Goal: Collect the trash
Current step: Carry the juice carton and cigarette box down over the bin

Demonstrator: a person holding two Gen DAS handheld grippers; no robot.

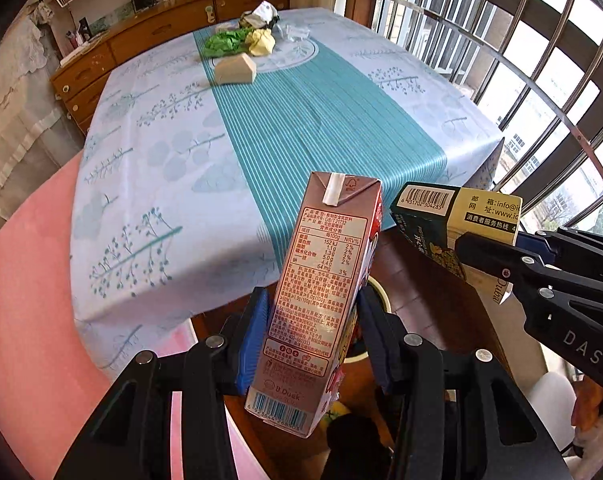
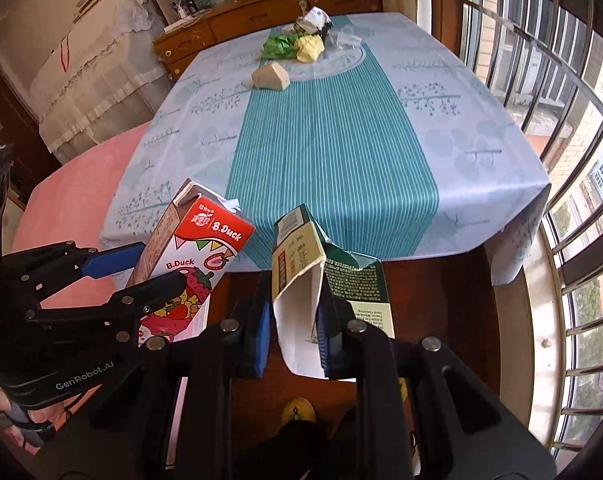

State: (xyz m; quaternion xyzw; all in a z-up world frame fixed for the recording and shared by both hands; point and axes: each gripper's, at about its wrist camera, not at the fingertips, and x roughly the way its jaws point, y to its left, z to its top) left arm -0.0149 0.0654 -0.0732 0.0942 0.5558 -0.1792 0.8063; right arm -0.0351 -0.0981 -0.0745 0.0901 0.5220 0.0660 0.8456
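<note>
My left gripper (image 1: 313, 336) is shut on a red and pink B.Duck drink carton (image 1: 317, 292), held upright off the near edge of the table; it also shows in the right wrist view (image 2: 189, 264). My right gripper (image 2: 293, 320) is shut on a torn green and cream paper box (image 2: 325, 280), seen from the left wrist as well (image 1: 453, 216). Both are held side by side above the floor. More trash lies at the table's far end: a beige carton (image 1: 235, 69), green crumpled wrap (image 1: 225, 42), a yellow paper ball (image 1: 261, 41), clear plastic (image 1: 297, 32) and a white wrapper (image 1: 261, 14).
The table wears a blue and teal striped cloth (image 1: 285, 128). A pink chair or cushion (image 1: 21, 280) is at the left. A wooden sideboard (image 1: 149, 32) stands behind the table. Barred windows (image 1: 521, 60) run along the right. A white bin rim (image 1: 381, 292) shows below the carton.
</note>
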